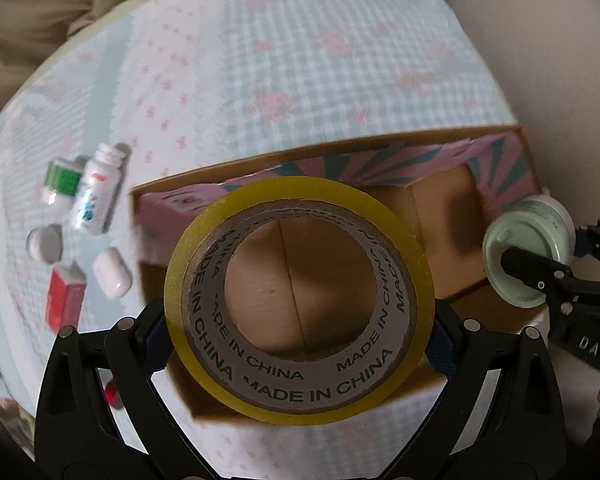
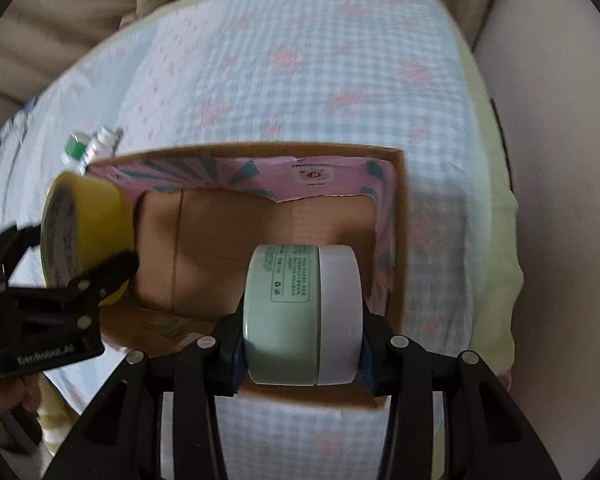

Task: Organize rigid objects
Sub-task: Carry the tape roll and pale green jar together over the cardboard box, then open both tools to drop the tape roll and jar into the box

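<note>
My left gripper [image 1: 300,340] is shut on a yellow tape roll [image 1: 300,404] and holds it over the open cardboard box [image 1: 444,240]. The roll also shows in the right wrist view [image 2: 92,220], at the box's left end. My right gripper [image 2: 300,344] is shut on a pale green cream jar [image 2: 284,316] with a white lid, held on its side over the box [image 2: 228,232]. The jar also shows in the left wrist view [image 1: 528,256], at the box's right end. The box floor is bare.
The box sits on a checked blue and pink bed cover [image 1: 300,80]. Left of it lie a white pill bottle [image 1: 96,196], a green-labelled bottle [image 1: 60,180], a white cap [image 1: 44,244], a white case [image 1: 112,272] and a red box [image 1: 64,300].
</note>
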`<state>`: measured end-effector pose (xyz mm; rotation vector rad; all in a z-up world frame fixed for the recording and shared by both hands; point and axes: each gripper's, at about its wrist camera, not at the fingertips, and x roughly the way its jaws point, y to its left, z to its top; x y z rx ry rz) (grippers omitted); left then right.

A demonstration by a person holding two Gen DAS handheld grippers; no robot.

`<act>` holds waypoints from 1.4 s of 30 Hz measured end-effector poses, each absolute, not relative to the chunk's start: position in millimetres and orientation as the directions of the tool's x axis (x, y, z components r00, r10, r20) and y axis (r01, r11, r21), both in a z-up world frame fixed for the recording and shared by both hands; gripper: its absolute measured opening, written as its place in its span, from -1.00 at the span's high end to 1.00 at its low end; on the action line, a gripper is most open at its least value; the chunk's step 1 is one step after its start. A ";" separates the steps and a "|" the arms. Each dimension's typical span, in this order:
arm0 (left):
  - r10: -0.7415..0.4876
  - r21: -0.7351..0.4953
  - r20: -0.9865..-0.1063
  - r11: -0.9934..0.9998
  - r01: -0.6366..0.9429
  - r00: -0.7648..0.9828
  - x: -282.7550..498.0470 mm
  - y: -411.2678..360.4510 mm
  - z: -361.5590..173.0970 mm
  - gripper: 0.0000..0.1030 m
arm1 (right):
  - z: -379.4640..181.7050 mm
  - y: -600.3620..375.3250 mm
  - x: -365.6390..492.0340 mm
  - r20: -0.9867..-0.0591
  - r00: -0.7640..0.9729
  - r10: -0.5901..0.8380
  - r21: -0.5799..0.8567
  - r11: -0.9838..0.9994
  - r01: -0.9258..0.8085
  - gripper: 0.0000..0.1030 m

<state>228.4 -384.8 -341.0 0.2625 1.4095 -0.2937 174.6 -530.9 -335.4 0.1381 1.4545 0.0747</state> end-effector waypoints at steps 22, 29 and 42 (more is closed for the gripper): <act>-0.061 0.005 -0.990 0.878 0.478 0.123 243.2 -386.5 -356.3 -0.99 | -355.5 -511.9 174.3 -0.970 0.086 0.226 0.203 0.956 -0.212 -1.00; -0.067 -0.016 -0.993 0.896 0.445 0.101 233.0 -376.7 -351.0 -0.99 | -340.4 -508.8 161.0 -0.971 0.131 0.198 0.164 0.958 -0.234 -1.00; -0.092 0.008 -0.977 0.886 0.464 0.194 214.8 -365.3 -291.4 -0.99 | -300.5 -507.6 143.6 -0.972 0.175 0.155 0.122 0.975 -0.188 -1.00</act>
